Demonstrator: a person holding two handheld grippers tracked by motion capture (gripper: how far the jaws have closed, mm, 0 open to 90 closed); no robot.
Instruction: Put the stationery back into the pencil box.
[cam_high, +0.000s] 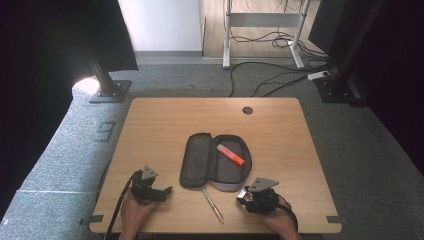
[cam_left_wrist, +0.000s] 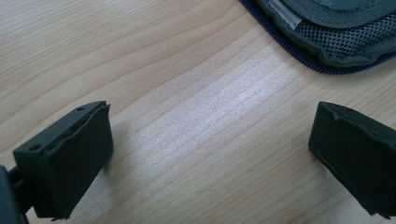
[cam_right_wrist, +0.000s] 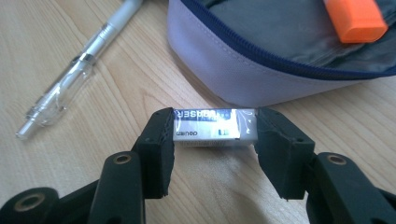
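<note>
Right tongs (cam_right_wrist: 215, 133) grip a small white eraser (cam_right_wrist: 215, 127) in its printed paper sleeve, one pad on each short end, low over the table (cam_high: 165, 115) just in front of the pencil case. Left tongs (cam_left_wrist: 210, 154) stand wide open and hold nothing, bare wood between the pads, at about 8 o'clock from the case.

Handling, judged: the eraser is light and rubbery, firm enough to hold shape but slightly yielding. The glossy sleeve may slide on the block, so an end-to-end grip as now looks sound; a hard squeeze is not needed. Not fragile.

Surroundings:
- Pencil case (cam_high: 216, 161), grey with blue zip, lies opened flat mid-table; the lilac outer wall of its near half rises directly at 12 o'clock from the eraser in the right gripper view.
- Orange highlighter (cam_high: 230, 154) lies inside the right half of the case, toward 1 o'clock.
- Clear pen (cam_high: 212, 204) lies on the table at 10 o'clock from the eraser, apart from the case wall.

In the way: the case's near wall must be cleared by lifting before the eraser can go in; the highlighter takes part of the floor of that half. The pen lies off to the side and looks unlikely to interfere.
</note>
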